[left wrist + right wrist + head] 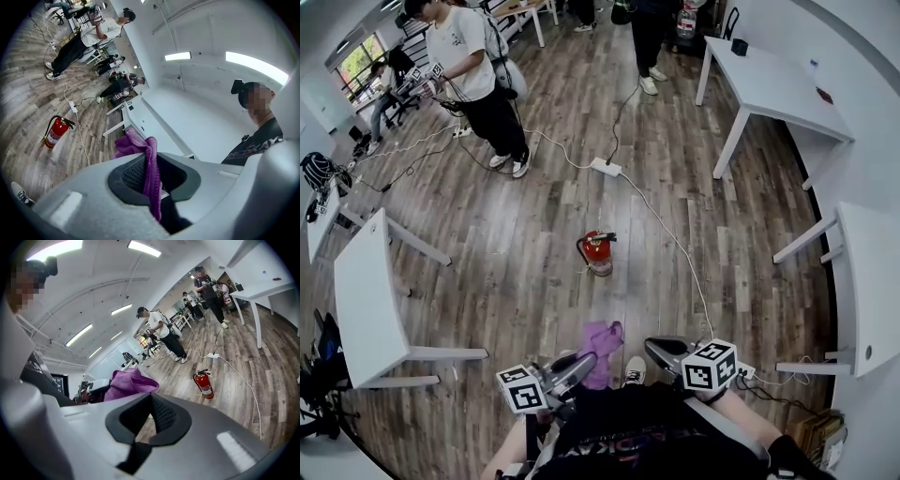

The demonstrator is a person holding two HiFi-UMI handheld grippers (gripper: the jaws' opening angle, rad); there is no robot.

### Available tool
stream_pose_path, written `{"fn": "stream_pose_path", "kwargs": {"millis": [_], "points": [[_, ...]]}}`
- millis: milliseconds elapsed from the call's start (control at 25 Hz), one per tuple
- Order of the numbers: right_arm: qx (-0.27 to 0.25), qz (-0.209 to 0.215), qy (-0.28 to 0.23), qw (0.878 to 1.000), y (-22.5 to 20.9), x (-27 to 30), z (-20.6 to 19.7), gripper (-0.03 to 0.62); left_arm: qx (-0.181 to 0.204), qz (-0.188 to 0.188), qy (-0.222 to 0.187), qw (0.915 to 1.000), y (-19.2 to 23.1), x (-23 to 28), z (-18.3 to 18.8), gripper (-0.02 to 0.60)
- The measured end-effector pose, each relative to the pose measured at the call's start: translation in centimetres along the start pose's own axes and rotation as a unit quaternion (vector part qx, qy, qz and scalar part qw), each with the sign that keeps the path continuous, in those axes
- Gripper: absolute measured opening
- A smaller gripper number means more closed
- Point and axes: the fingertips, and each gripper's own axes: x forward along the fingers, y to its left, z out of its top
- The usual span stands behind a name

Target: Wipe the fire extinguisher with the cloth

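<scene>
Wood-plank flooring (pixel 516 272) is carrying the whole scene. Nearest the wearer, the left gripper (pixel 581 367) is pinching a purple cloth (pixel 602 345) between nearly closed jaws, with fabric bunching beyond the tips. Beside it, the right gripper (pixel 656 351) is holding its jaws together on nothing. Well ahead of both, the red fire extinguisher (pixel 598 251) is standing upright on the flooring, a white cable (pixel 666 230) running just beside it. Farther off, a power strip (pixel 606 167) is lying near a standing person (pixel 459 42).
</scene>
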Motion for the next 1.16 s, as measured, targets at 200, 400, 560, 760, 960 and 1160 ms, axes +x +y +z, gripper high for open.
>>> {"fn": "stream_pose_path", "kwargs": {"millis": [200,400,560,760,960,1160], "points": [[-0.004,0.002,0.0,1.0,0.19,0.1,-0.17,0.003,-0.002,-0.002,0.004,1.0,0.08,0.15,-0.09,0.048],[-0.003,0.0,-0.002,1.0,0.2,-0.02,-0.05,0.003,-0.003,-0.004,0.005,1.0,0.02,0.41,0.17,0.048],[-0.002,-0.002,-0.005,1.0,0.02,-0.17,0.13,0.003,-0.015,-0.006,-0.014,0.9998,0.09,0.52,0.37,0.048],[-0.002,-0.002,-0.006,1.0,-0.07,-0.02,0.26,0.003,-0.01,-0.003,-0.009,0.9999,0.33,0.33,0.57,0.048],[-0.001,0.001,-0.006,1.0,-0.03,0.05,0.26,0.003,-0.013,-0.01,-0.014,0.9998,-0.12,0.92,0.48,0.048],[-0.002,0.0,-0.005,1.0,-0.26,0.03,0.12,0.003,-0.012,-0.01,-0.011,0.9998,0.09,0.94,0.31,0.048]]}}
